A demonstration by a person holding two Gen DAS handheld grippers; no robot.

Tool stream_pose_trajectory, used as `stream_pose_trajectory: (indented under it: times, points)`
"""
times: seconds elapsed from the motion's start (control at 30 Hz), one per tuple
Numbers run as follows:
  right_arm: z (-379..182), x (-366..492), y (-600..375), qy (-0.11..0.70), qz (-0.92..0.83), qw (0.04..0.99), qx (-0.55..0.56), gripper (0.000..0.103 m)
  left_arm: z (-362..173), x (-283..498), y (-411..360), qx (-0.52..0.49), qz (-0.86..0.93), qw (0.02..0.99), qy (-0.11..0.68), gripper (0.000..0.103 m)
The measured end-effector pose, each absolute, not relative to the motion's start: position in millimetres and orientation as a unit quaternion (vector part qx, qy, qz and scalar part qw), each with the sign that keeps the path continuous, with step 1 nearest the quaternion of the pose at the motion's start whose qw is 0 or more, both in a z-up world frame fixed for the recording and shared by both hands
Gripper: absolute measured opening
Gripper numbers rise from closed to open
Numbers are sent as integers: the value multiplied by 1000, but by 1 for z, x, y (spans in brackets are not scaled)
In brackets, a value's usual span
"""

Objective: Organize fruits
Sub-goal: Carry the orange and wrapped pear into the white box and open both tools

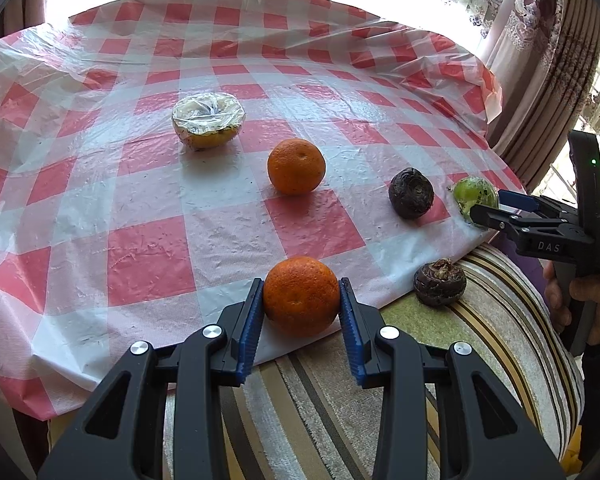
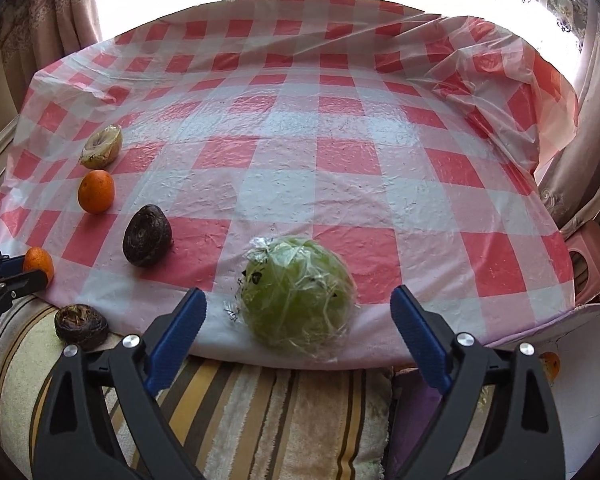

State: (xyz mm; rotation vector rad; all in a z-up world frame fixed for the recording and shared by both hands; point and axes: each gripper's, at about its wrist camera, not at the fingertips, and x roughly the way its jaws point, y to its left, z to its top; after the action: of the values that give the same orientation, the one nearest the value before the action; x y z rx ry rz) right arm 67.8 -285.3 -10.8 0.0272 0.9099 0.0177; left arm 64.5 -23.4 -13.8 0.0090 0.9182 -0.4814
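Plastic film covers the green fruit [image 2: 298, 298], which sits at the near edge of the checked tabletop [image 2: 340, 160], between the wide-apart pads of my right gripper [image 2: 298, 316] and touched by neither. My left gripper [image 1: 301, 312] is clamped on an orange [image 1: 301, 296], also at the near edge. Risks noted: the slippery wrap may let the green fruit slide when gripped; a nudge could roll it off onto the striped cushion [image 2: 260, 412], where one dark fruit [image 2: 81, 326] already lies. Releasing the orange so close to the rim invites the same fall.
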Motion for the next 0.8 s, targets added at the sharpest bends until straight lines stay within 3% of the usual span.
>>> stream_pose_trajectory:
  times: [0.1, 0.17, 0.8]
  points:
    - [-16, 72, -295, 446, 26, 893, 51, 67, -13, 64, -23, 5, -230, 869, 439, 36]
    - [-16, 72, -291, 445, 25, 894, 41, 63, -13, 64, -23, 7, -229, 869, 438, 36]
    - [6, 39, -307, 411, 15, 909, 62, 61, 8, 61, -35, 36, -206, 883, 419, 33]
